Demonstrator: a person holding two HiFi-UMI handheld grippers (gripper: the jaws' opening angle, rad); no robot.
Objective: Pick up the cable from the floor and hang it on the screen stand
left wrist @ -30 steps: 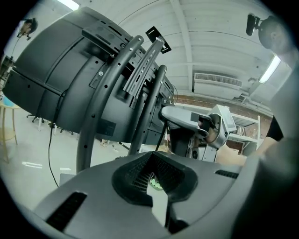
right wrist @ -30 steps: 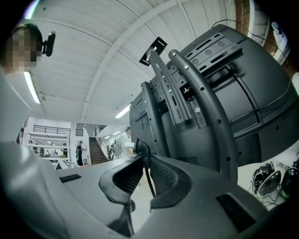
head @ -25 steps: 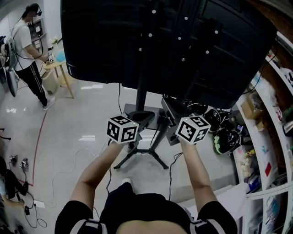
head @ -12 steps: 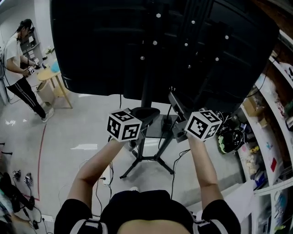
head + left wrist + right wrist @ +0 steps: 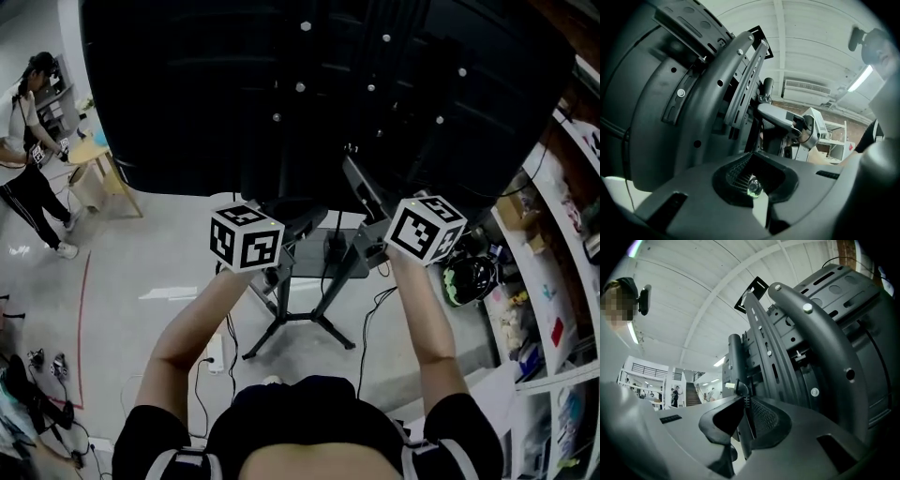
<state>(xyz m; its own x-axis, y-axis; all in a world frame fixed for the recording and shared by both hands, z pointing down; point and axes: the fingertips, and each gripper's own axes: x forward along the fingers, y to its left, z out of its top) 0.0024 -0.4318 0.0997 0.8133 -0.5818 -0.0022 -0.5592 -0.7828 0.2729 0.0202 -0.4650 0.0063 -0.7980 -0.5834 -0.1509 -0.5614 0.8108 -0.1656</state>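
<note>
Only marks I could make out were the b/w squares on the L cube [image 5: 246, 237] and R cube [image 5: 425, 228]. Print on the shelves [image 5: 562, 309] at 3 o'clock was too small to read.

My R gripper [image 5: 743, 401] was clamped on the cable [image 5: 737, 388]. Its ribbed collar and pale-tipped plug stuck out at 12 o'clock of the jaws, up behind the screen [image 5: 319, 94] and near the stand [image 5: 281, 300]. The rest of the cable ran down out of sight under the jaws. In the head view I couldn't tell it from the other leads over the floor.

My L gripper [image 5: 752, 180] had its jaws drawn together, pinching a shiny bit [image 5: 753, 187] in the seam. I couldn't tell if that bit was part of the cable.

From the head view both sets of jaws were hidden behind the cubes and the dark screen back. The screen was cut off at 12 o'clock, and its mount holes were the only detail that showed. A person [image 5: 23, 159] at 10 o'clock stood by a stool [image 5: 94, 164], partly cut off by the frame edge.
</note>
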